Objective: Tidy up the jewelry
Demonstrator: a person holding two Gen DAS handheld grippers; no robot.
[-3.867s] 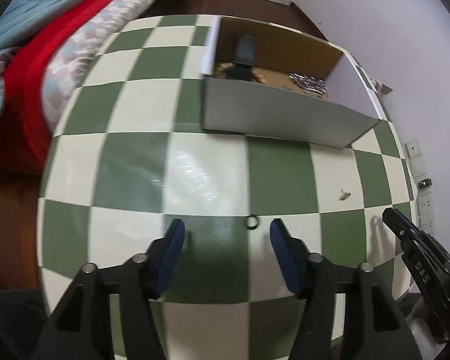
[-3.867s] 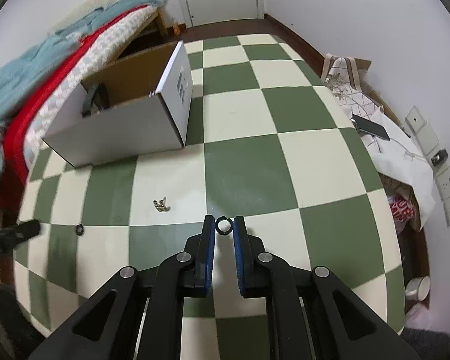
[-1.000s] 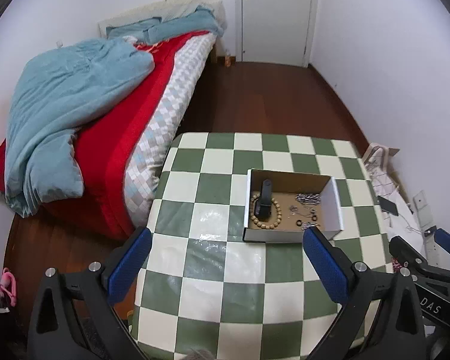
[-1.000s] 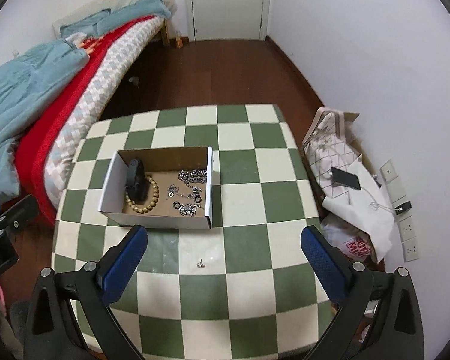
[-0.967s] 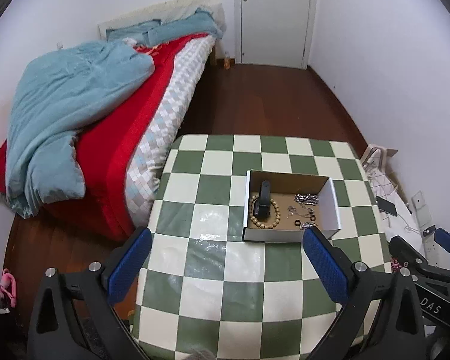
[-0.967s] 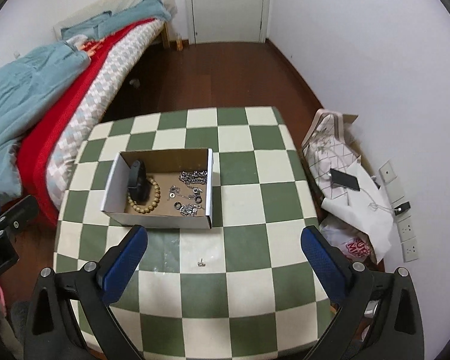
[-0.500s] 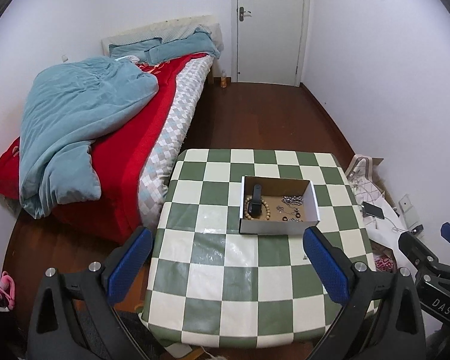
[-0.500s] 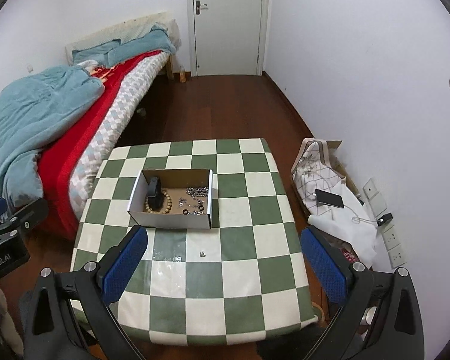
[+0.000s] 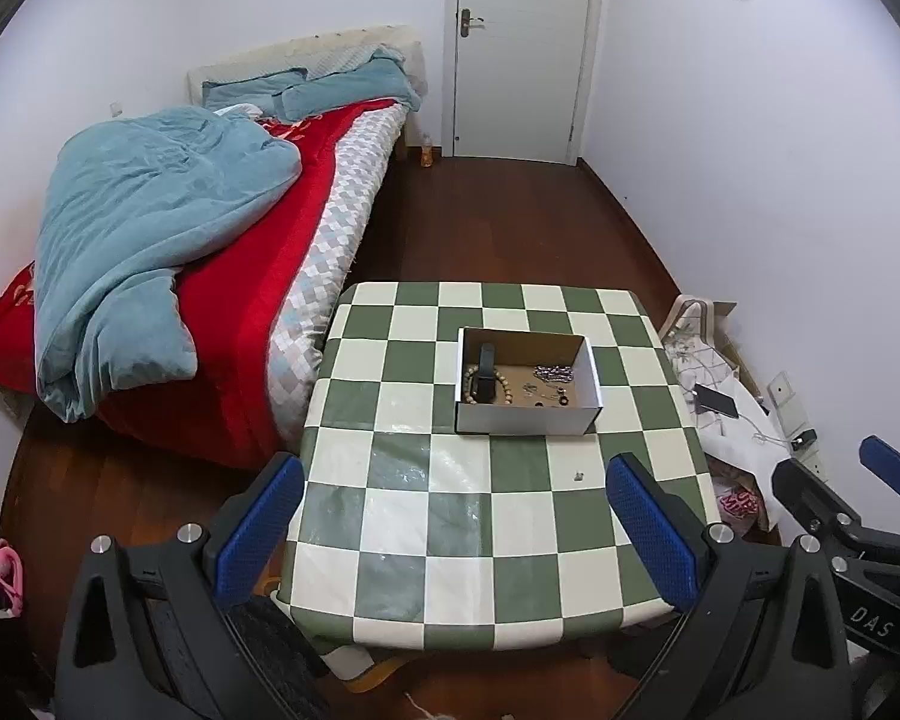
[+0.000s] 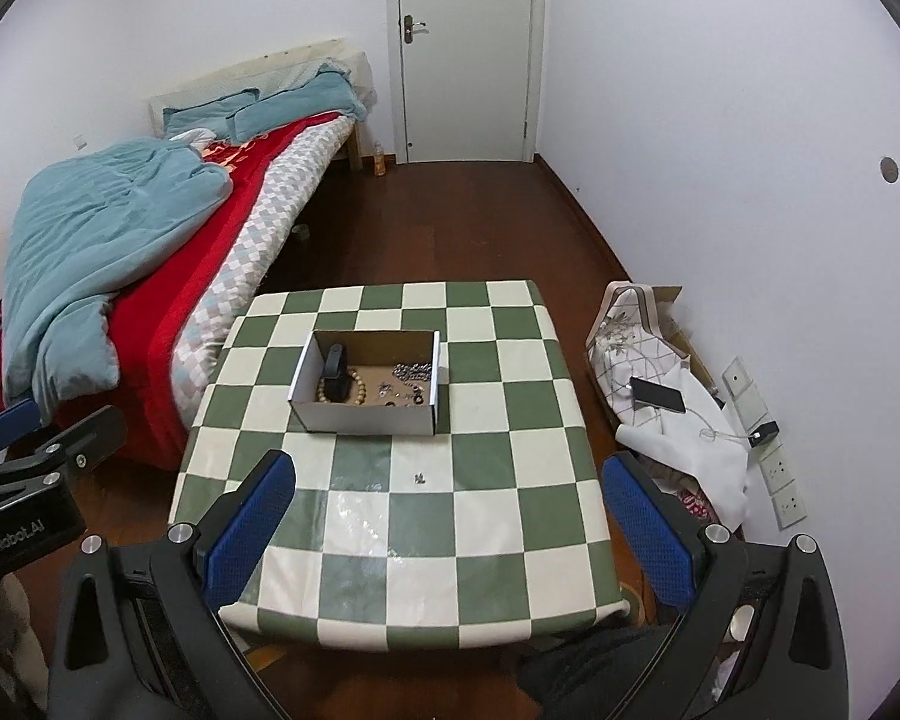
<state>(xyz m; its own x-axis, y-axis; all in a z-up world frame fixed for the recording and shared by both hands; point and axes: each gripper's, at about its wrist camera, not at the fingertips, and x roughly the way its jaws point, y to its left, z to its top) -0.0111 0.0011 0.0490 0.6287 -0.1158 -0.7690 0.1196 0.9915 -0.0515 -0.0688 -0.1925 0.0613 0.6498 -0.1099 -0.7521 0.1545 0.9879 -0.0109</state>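
Small pieces inside the cardboard box (image 9: 528, 417) cannot be made out clearly. Both the left gripper (image 9: 453, 531) and right gripper (image 10: 450, 525) are held wide apart, empty.

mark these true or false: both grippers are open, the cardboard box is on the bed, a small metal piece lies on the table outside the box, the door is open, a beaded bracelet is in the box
1. Both grippers are open. True: the left gripper and the right gripper each have their blue-padded jaws spread wide and hold nothing.
2. The white cardboard box is on the bed. False: it sits on the green-and-white checkered table.
3. A small metal jewelry piece lies on the table outside the box. True.
4. The white door is open. False: it is closed.
5. A tan wooden beaded bracelet is in the box. True, at its left end, beside a black band.
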